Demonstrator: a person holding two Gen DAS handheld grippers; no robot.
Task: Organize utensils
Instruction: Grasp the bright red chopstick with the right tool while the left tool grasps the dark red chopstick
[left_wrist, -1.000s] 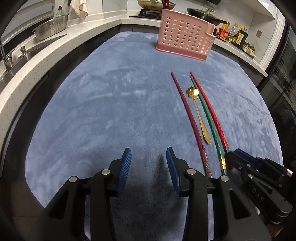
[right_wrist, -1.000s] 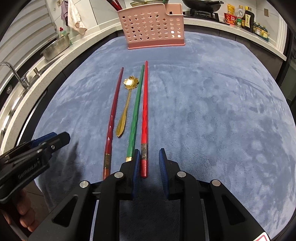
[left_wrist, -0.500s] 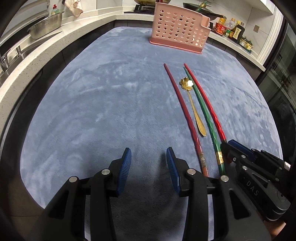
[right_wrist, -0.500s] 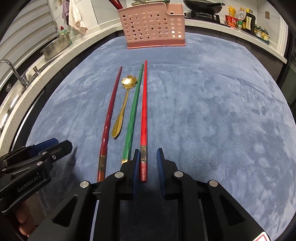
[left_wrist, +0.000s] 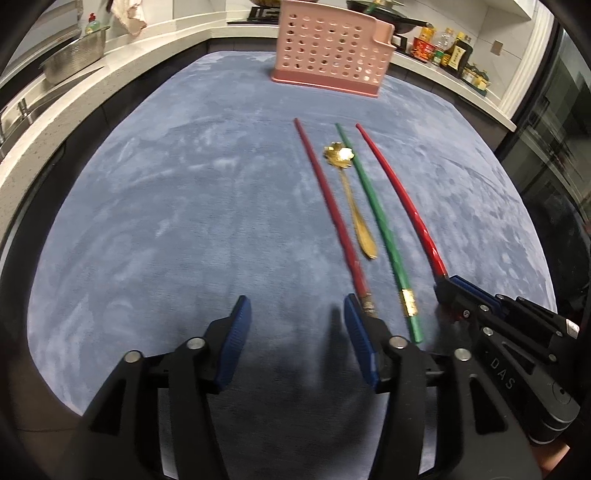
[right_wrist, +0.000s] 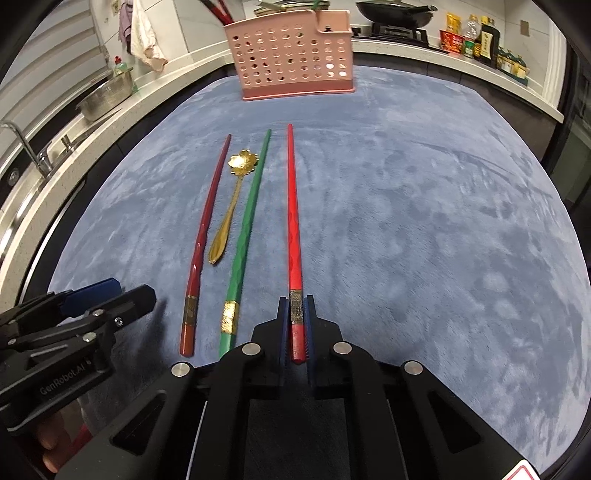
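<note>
Right gripper (right_wrist: 295, 325) clamped on butt end of bright red chopstick (right_wrist: 293, 221), pads pressing both sides. Left gripper (left_wrist: 295, 328) jaws opening, nothing between them, above blue mat (left_wrist: 166, 203) just left of dark red chopstick (left_wrist: 328, 206). Gold spoon (right_wrist: 231, 206) and green chopstick (right_wrist: 249, 225) lie between the reds. Pink utensil basket (right_wrist: 291, 59) at mat's far edge.

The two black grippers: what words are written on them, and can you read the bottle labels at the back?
"GenRobot.AI": side of the black left gripper.
"DAS": side of the black right gripper.
Labels on the sauce bottles on the white counter: too small to read.
</note>
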